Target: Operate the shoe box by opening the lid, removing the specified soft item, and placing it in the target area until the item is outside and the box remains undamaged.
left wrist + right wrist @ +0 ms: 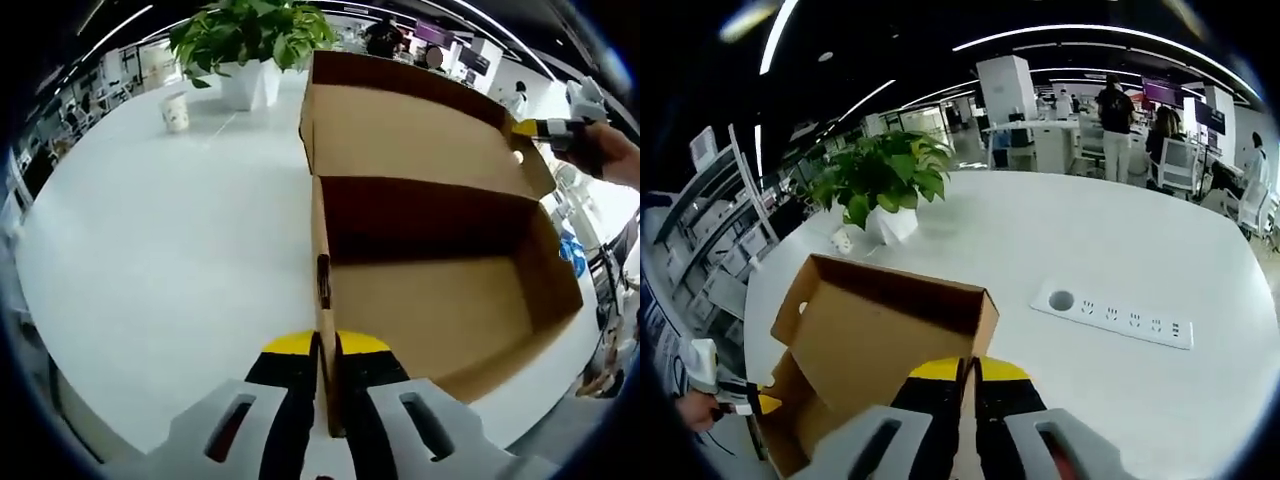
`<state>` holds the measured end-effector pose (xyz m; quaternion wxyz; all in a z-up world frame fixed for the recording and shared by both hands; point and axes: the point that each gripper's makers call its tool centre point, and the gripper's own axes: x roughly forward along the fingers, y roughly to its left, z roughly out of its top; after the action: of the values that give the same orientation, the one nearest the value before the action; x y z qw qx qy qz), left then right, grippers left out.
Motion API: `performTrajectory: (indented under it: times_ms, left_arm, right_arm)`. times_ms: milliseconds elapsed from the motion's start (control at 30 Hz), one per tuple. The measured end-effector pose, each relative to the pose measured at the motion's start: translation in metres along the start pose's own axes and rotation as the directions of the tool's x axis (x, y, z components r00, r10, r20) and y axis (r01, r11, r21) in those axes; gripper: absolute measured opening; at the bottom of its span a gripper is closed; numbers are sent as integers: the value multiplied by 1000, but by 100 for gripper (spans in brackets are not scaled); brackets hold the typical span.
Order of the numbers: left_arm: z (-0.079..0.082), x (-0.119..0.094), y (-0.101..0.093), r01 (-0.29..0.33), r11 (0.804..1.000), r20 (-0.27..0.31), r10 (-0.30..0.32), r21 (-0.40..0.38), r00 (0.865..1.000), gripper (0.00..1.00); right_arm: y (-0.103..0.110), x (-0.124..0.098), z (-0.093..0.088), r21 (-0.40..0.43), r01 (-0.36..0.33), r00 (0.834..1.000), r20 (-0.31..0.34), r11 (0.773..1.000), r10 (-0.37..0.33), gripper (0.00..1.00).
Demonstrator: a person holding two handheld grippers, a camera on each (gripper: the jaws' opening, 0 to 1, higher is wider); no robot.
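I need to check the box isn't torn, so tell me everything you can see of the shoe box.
The shoe box is plain brown cardboard, standing open on the white table. Its hinged lid stands raised at the back, side flaps showing. The inside looks empty and shadowed toward the back wall. The left claw is shut on a side wall; the right claw pinches the lid's edge. No tears show.

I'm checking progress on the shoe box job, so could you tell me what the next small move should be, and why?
Probably tip the left gripper forward to look deeper into the shoe box. The lid already stands open with the right gripper shut on its edge, the left clamps the box's side wall, and the floor in view is bare, with no soft item visible.
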<state>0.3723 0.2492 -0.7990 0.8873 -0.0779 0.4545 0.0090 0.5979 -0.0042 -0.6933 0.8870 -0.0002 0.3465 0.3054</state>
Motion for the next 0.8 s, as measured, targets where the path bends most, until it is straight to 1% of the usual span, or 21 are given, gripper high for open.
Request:
performTrajectory:
  times_ms: [233,367,533,667,800]
  left_arm:
    - [1,3,1,-25,1000,-2,25,14,1000,3]
    - [1,4,0,-35,999,0,35,11,999,3]
    - [0,7,0,-49,999,-1,49,18,999,3]
    - [0,7,0,-57,998,-7,57,17,998,3]
    - [-1,7,0,-53,998,4,53,16,999,3]
  right_arm:
    - [-2,-14,-4,-26,0,1000,10,1000,0,0]
    - [2,-26,-5,-44,7,999,33,999,-5,0]
    - [4,-35,-3,-68,1,999,51,998,2,0]
    - [9,-44,-4,-84,3,997,71,996,3,0]
    - [22,-61,-9,-63,2,995,95,998,4,0]
